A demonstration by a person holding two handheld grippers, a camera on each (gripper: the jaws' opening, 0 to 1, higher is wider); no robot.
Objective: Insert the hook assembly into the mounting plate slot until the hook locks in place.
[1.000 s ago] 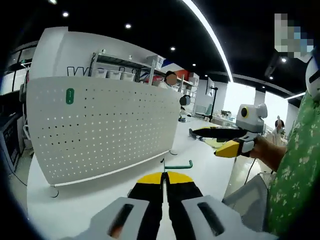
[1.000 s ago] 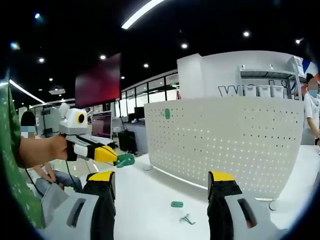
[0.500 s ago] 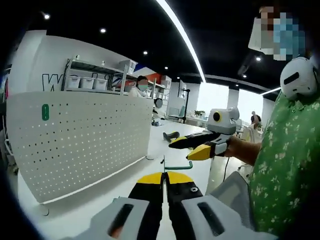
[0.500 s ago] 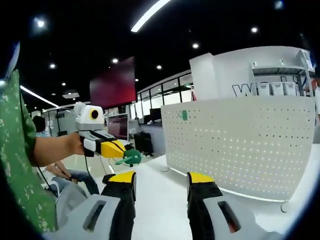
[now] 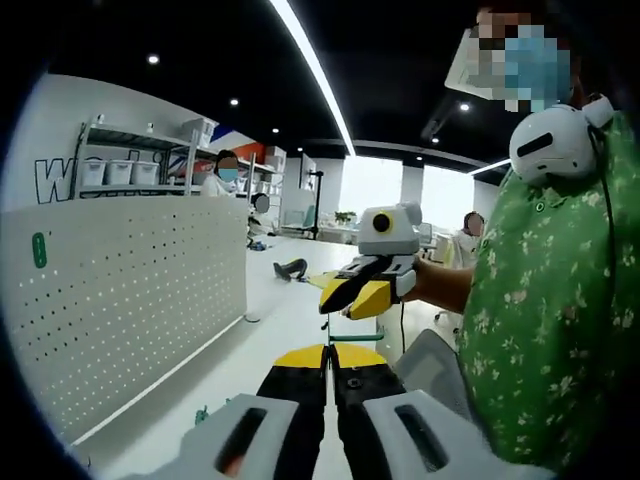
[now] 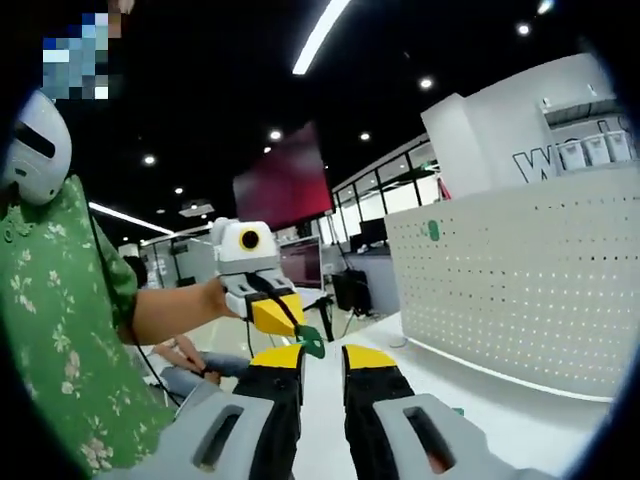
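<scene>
Two grippers are up: the left gripper (image 5: 327, 352) and the right gripper (image 6: 320, 352). There is one white pegboard (image 6: 520, 270), one green hook assembly (image 6: 309, 341) and one white table (image 5: 275, 310). Three people show in the left gripper view.

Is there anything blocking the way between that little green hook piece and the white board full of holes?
Nothing visible does. The left gripper holds the green hook piece up in the air, and between it and the white pegboard lies open space above the bare white tabletop. The right gripper hangs just below the hook, not across its path.
</scene>
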